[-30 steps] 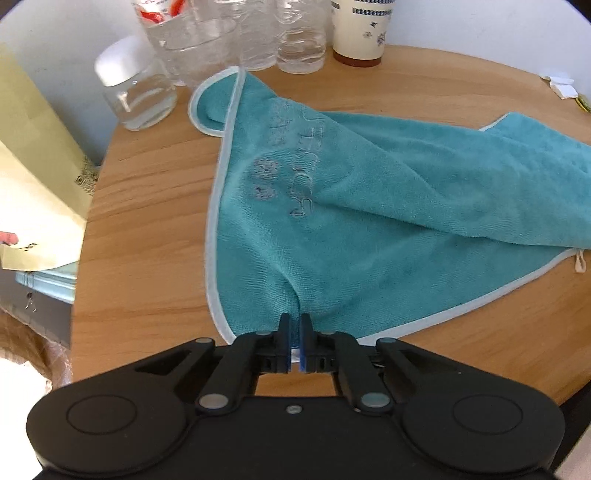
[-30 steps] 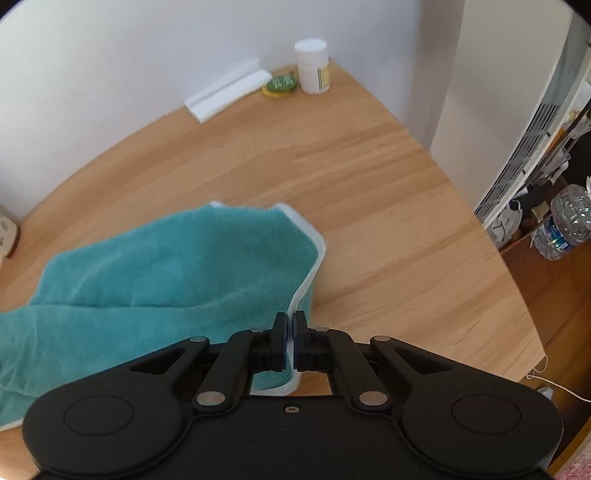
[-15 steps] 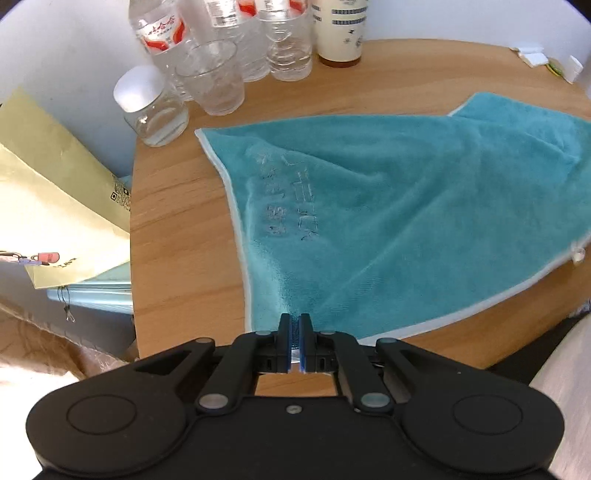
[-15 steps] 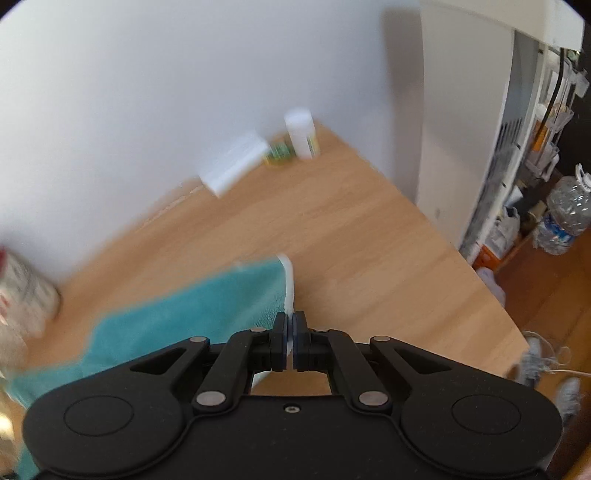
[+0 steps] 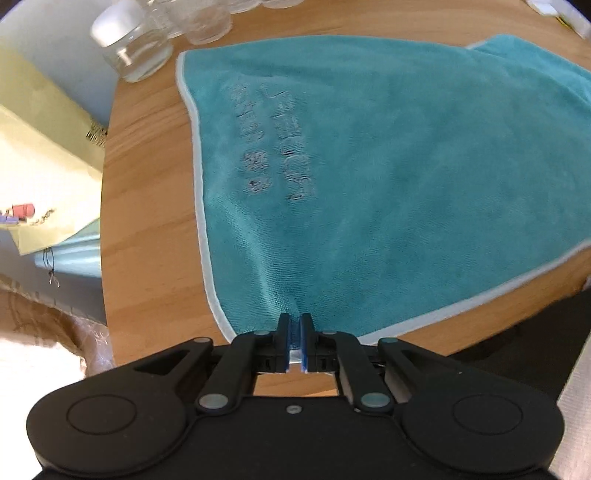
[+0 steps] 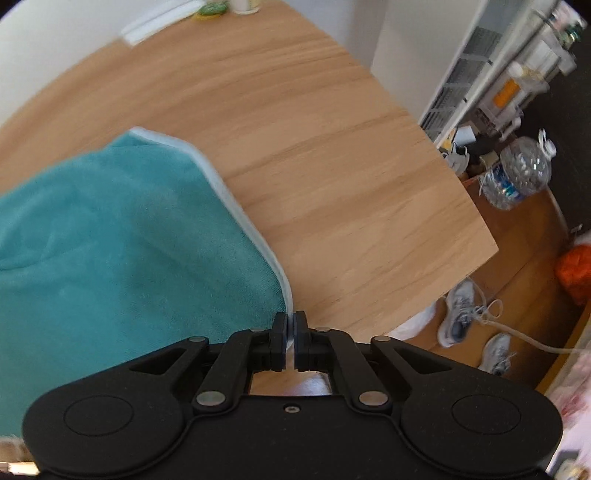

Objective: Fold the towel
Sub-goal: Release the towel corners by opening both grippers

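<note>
This looks like a room in a home. A round wooden table (image 6: 332, 155) stands by a white wall. On the floor to the right lie grey sneakers (image 6: 460, 310) with loose laces, and a big water bottle (image 6: 517, 173) sits there too. A white rack (image 6: 491, 66) with jars and boxes stands at the far right. On the far left of the table are a glass jar (image 5: 129, 48) and drinking glasses (image 5: 207, 22). Yellow paper bags (image 5: 40, 155) lean beside the table.
</note>
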`<act>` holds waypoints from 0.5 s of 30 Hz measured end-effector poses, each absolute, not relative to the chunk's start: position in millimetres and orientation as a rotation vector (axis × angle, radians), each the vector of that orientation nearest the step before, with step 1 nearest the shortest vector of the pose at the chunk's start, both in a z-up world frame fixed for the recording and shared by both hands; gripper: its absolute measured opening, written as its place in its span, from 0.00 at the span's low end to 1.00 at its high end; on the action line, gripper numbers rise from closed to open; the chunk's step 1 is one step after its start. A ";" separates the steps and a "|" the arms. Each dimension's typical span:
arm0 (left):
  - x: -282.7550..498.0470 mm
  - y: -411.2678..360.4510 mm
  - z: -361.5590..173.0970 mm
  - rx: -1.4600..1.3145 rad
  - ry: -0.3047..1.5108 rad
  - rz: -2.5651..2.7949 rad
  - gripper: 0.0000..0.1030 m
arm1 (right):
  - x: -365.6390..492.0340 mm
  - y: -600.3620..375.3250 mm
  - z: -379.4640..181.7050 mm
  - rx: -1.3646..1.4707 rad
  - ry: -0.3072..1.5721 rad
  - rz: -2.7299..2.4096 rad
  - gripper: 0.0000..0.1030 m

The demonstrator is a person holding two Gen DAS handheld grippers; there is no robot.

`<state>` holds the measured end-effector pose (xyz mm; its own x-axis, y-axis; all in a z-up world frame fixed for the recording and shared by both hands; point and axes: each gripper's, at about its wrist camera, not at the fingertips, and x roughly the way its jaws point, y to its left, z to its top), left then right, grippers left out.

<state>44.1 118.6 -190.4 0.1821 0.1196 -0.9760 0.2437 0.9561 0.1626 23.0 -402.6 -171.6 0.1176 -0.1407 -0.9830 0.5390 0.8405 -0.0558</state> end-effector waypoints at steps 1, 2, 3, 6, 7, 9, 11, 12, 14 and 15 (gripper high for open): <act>45.1 121.6 -190.4 0.299 1.393 -0.076 0.14 | 23.0 -403.3 -169.2 0.351 1.371 -0.506 0.22; 45.9 125.7 -189.1 0.286 1.390 -0.067 0.21 | 25.7 -406.9 -163.2 0.341 1.356 -0.498 0.23; 46.5 129.6 -186.7 0.275 1.386 -0.063 0.29 | 28.4 -410.5 -157.2 0.330 1.340 -0.490 0.23; 52.7 142.9 -168.9 0.206 1.349 -0.048 0.36 | 36.5 -421.9 -140.0 0.311 1.292 -0.494 0.24; 56.2 148.3 -161.1 0.179 1.337 -0.037 0.37 | 40.8 -425.1 -136.0 0.324 1.273 -0.478 0.24; 63.8 155.4 -150.8 0.163 1.307 0.000 0.37 | 49.5 -431.5 -127.9 0.351 1.233 -0.445 0.24; 79.7 164.2 -140.6 0.119 1.268 0.040 0.37 | 69.1 -429.4 -125.5 0.337 1.211 -0.404 0.24; 87.8 166.5 -137.6 0.100 1.254 0.062 0.37 | 83.1 -428.4 -124.8 0.331 1.194 -0.377 0.24; 102.8 162.9 -134.0 0.095 1.218 0.089 0.39 | 106.8 -428.3 -124.8 0.330 1.170 -0.323 0.24; 111.5 160.1 -132.4 0.095 1.198 0.104 0.42 | 116.6 -429.2 -125.5 0.336 1.162 -0.296 0.24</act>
